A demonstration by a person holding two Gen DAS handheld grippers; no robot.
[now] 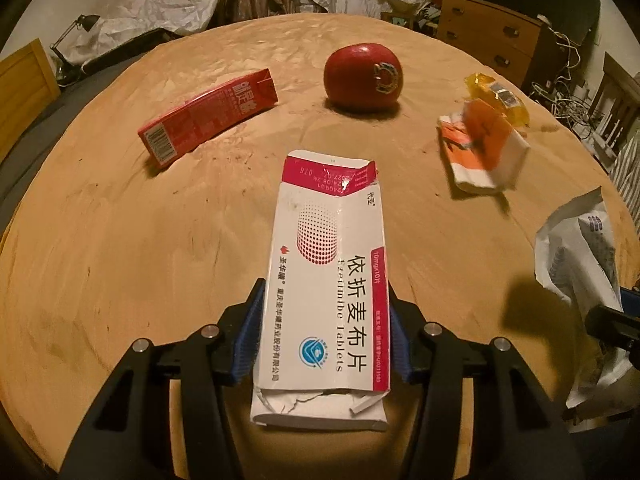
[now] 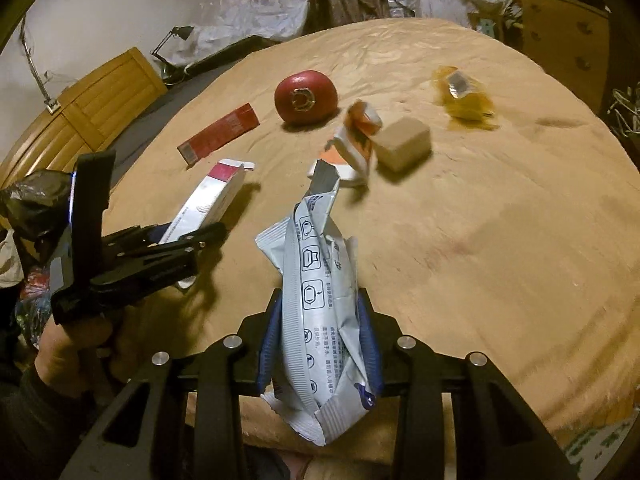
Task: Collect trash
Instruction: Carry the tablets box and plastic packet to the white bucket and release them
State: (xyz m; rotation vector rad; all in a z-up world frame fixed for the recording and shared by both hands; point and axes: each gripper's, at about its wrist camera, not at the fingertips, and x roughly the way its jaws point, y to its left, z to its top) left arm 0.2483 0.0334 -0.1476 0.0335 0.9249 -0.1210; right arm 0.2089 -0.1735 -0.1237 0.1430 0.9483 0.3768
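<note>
My left gripper (image 1: pixel 326 292) is shut on a torn white and pink tablet box (image 1: pixel 328 264), its blue pads pressing both long sides. The right wrist view shows that left gripper (image 2: pixel 208 236) from the side, holding the box (image 2: pixel 212 196) just above the table. My right gripper (image 2: pixel 320 294) is shut on a crumpled silver-white foil wrapper (image 2: pixel 316 312) that sticks up past the fingers. The wrapper (image 1: pixel 580 264) also shows at the right edge of the left wrist view. On the table lie a red carton (image 1: pixel 208 114), an orange-white crumpled packet (image 1: pixel 480 144) and a yellow wrapper (image 1: pixel 496 96).
A red apple (image 1: pixel 363 78) sits mid-table on the round wooden table (image 1: pixel 120 240). A small brown cube box (image 2: pixel 404 142) stands beside the orange packet. A black bag (image 2: pixel 32 200) hangs at the left behind the hand (image 2: pixel 72 344). Drawers (image 1: pixel 492 40) and cables stand beyond the far edge.
</note>
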